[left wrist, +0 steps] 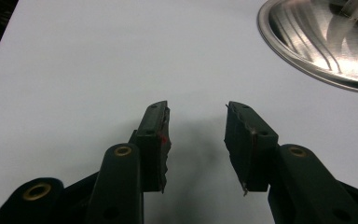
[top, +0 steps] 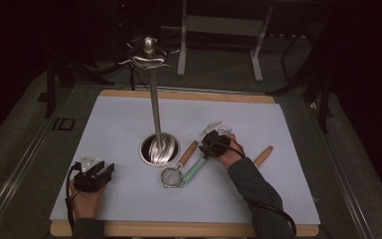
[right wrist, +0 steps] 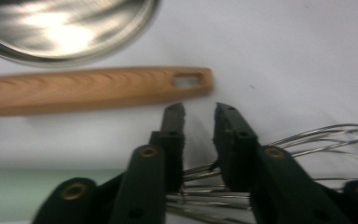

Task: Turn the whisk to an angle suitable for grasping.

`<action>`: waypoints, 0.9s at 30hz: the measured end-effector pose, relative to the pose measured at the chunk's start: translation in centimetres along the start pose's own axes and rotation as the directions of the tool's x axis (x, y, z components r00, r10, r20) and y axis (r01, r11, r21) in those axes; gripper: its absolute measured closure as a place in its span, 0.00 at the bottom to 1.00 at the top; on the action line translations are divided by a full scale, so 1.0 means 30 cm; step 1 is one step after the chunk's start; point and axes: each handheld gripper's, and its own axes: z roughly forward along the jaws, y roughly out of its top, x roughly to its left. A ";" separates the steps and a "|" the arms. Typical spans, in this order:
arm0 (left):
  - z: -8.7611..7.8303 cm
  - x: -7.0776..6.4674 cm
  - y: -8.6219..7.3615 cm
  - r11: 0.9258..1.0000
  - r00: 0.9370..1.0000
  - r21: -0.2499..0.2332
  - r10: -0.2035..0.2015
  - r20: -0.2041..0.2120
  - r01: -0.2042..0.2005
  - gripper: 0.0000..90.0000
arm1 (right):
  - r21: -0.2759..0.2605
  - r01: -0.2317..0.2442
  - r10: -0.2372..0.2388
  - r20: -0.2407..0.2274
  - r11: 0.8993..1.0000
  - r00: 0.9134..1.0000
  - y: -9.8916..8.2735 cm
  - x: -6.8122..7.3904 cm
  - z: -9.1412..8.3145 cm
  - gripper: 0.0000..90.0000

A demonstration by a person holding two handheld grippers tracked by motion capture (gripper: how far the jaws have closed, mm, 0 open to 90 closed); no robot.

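Right gripper [right wrist: 199, 109] pinching whisk wires [right wrist: 321, 137] low between narrowed jaws; whisk's pale green handle [right wrist: 23, 193] cut off beside. Wooden handle [right wrist: 98, 89] just ahead, blurred. Left gripper [left wrist: 196, 109] spread, empty.

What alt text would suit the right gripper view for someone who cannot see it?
Two black jaws of the right gripper stand nearly closed around the wires of a whisk on a white table. Beyond lie a wooden handle and a steel base.
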 end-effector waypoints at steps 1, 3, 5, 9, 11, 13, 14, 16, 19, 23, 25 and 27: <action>0.000 0.000 0.000 1.000 1.000 0.000 0.000 0.001 0.000 0.66 | 0.013 0.012 -0.012 0.022 1.000 1.000 0.004 0.001 0.002 0.86; 0.000 0.001 0.000 1.000 1.000 -0.001 -0.002 0.001 0.002 0.66 | 0.042 0.027 -0.029 0.057 0.999 0.998 0.007 -0.002 0.005 0.88; 0.000 0.001 0.000 1.000 1.000 0.000 -0.002 0.001 0.002 0.66 | 0.084 0.036 -0.043 0.089 0.996 0.995 -0.001 -0.010 0.012 0.88; 0.000 0.001 0.000 1.000 1.000 0.001 -0.001 0.000 0.001 0.66 | 0.068 -0.017 0.011 0.084 0.998 0.996 -0.037 -0.050 0.001 0.91; 0.000 0.000 0.000 1.000 1.000 -0.001 0.000 -0.002 0.000 0.66 | 0.070 -0.011 0.004 0.093 0.998 0.996 -0.041 -0.055 -0.014 0.91; 0.000 -0.001 0.000 1.000 1.000 -0.002 0.001 -0.004 -0.001 0.66 | 0.086 0.000 -0.010 0.111 0.996 0.994 -0.046 -0.059 -0.023 0.91; 0.000 -0.001 0.000 1.000 1.000 -0.003 0.001 -0.005 -0.001 0.66 | 0.095 0.003 -0.014 0.118 0.995 0.993 -0.051 -0.064 -0.028 0.91; 0.000 -0.001 0.000 1.000 1.000 -0.003 0.001 -0.004 -0.001 0.66 | 0.096 -0.006 -0.007 0.132 0.995 0.991 -0.062 -0.077 -0.040 0.91; 0.000 -0.001 0.000 1.000 1.000 -0.003 0.000 -0.003 0.000 0.66 | 0.104 -0.027 0.012 0.139 0.994 0.990 -0.093 -0.098 -0.055 0.92; 0.000 -0.001 0.000 1.000 1.000 -0.002 0.001 -0.005 -0.001 0.66 | 0.081 -0.043 0.032 0.125 0.996 0.992 -0.128 -0.106 -0.096 0.91; 0.000 -0.002 0.000 1.000 1.000 -0.003 0.001 -0.006 -0.001 0.66 | 0.081 -0.045 0.035 0.119 0.996 0.992 -0.138 -0.108 -0.116 0.90; 0.000 -0.002 0.000 1.000 1.000 -0.003 0.003 -0.007 -0.003 0.66 | 0.095 -0.036 0.025 0.114 0.995 0.993 -0.146 -0.114 -0.132 0.87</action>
